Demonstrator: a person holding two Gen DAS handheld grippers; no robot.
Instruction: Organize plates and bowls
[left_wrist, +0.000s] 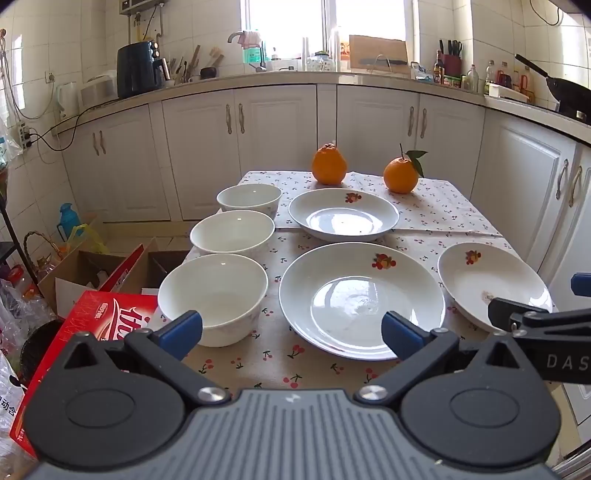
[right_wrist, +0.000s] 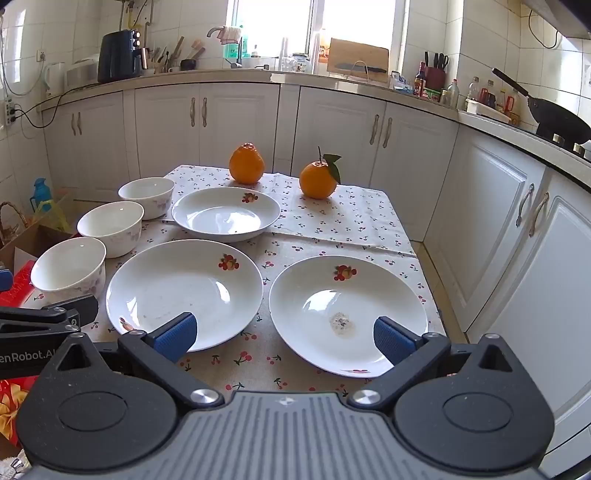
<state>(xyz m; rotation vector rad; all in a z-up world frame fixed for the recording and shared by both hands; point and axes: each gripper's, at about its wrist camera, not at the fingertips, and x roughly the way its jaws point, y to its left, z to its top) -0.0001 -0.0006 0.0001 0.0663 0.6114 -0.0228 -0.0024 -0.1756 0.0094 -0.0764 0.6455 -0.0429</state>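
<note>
Three white bowls stand in a row along the table's left edge: near bowl (left_wrist: 213, 295) (right_wrist: 68, 271), middle bowl (left_wrist: 232, 232) (right_wrist: 110, 227), far bowl (left_wrist: 249, 197) (right_wrist: 146, 195). Three white plates with fruit prints lie beside them: a far plate (left_wrist: 343, 216) (right_wrist: 226, 212), a near middle plate (left_wrist: 362, 299) (right_wrist: 184, 291) and a near right plate (left_wrist: 491, 284) (right_wrist: 347, 314). My left gripper (left_wrist: 291, 332) hovers open above the near table edge, between the near bowl and the middle plate. My right gripper (right_wrist: 284, 336) is open, between the two near plates. Both hold nothing.
Two oranges (left_wrist: 329, 164) (left_wrist: 400, 175) sit at the far end of the cherry-print tablecloth (left_wrist: 443, 210). A red box (left_wrist: 92, 325) and cardboard cartons (left_wrist: 85, 269) crowd the floor left of the table. White cabinets run behind and along the right.
</note>
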